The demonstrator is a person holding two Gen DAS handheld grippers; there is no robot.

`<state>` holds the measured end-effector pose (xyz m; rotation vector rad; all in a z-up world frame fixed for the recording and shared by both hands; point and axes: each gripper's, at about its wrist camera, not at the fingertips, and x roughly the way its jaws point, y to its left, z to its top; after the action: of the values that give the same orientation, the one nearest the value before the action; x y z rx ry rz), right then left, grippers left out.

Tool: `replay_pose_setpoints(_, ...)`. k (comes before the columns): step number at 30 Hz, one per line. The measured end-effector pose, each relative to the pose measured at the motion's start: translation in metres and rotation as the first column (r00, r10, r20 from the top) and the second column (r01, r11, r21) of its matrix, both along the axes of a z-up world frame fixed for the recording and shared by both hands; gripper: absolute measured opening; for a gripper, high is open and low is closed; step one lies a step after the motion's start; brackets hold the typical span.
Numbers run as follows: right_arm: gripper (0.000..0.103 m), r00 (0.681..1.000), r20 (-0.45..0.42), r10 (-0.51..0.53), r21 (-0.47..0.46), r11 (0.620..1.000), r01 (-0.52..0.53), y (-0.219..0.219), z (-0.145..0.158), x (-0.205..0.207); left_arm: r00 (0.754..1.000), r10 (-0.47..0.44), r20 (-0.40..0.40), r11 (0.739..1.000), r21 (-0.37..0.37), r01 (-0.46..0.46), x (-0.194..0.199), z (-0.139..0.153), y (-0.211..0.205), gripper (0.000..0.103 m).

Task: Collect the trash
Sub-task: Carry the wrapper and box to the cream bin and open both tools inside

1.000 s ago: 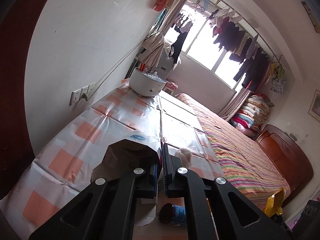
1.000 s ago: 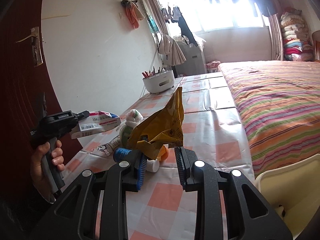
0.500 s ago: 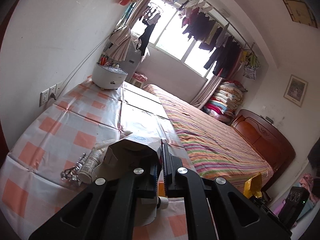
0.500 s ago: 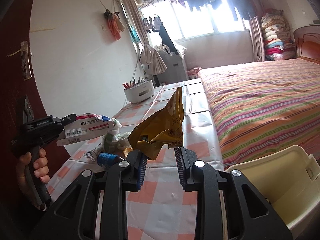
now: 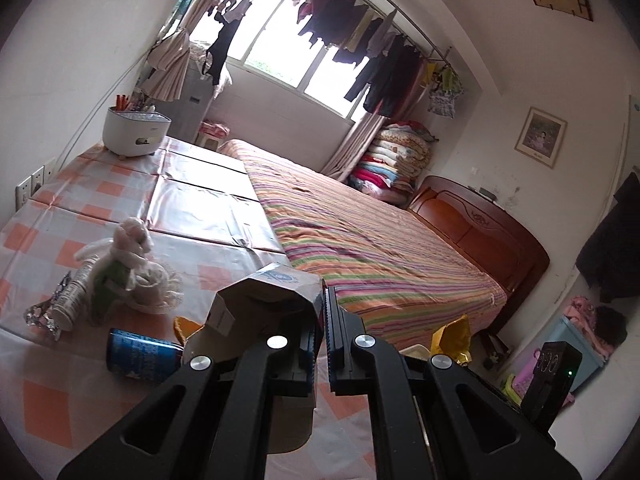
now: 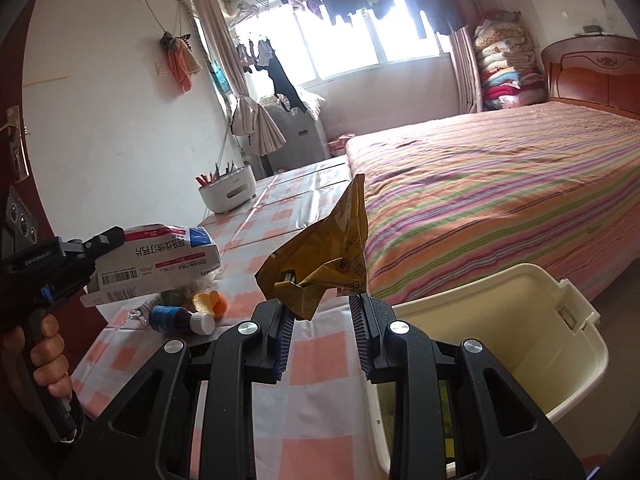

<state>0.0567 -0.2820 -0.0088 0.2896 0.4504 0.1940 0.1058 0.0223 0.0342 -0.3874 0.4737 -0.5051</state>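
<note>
I'm pinching the yellow wrapper (image 6: 320, 264) in my right gripper (image 6: 322, 332) beside the bin (image 6: 576, 316); it's dangling loosely and could slip out. My left gripper (image 5: 323, 334) is clamping the cardboard box (image 6: 160, 260) over the table's near edge.

A lived-in home bedroom: a wide bed with a striped multicoloured cover (image 5: 380, 248) and carved reddish wooden headboard (image 5: 480, 224), folded quilts stacked in the corner (image 5: 394, 160), dark laundry hung on a rail across the bright window (image 5: 360, 52), a framed picture on the white wall (image 5: 540, 138), and a bench under an orange-checked plastic cloth (image 5: 100, 192).
</note>
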Motion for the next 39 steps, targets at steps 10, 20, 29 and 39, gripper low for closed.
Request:
replay_pose_setpoints(10, 0.027, 0.992, -0.06, -0.115, -0.037, 0.993, 0.113, -0.032, -0.014, -0.002, 0.991, -0.136, -0.015, 0.99, 0.021, 0.136, -0.005, -0.007, -0.052, 0.004)
replay_pose_setpoints(20, 0.049, 0.973, -0.126, -0.195, -0.101, 0.978, 0.183, -0.046, -0.027, 0.003, 0.977, -0.211, -0.034, 0.976, 0.05, 0.212, -0.013, -0.014, -0.084, 0.004)
replay_pose_setpoints(29, 0.068, 0.965, -0.114, -0.234, -0.069, 0.971, 0.228, -0.059, -0.021, -0.006, 0.969, -0.243, -0.044, 0.966, 0.076, 0.246, -0.016, -0.015, -0.098, 0.004)
replay_pose_setpoints(39, 0.071, 0.942, 0.028, -0.334, 0.146, 0.934, 0.327, -0.091, 0.001, -0.039, 0.947, -0.311, -0.082, 0.944, 0.093, 0.318, -0.008, -0.021, -0.134, 0.004)
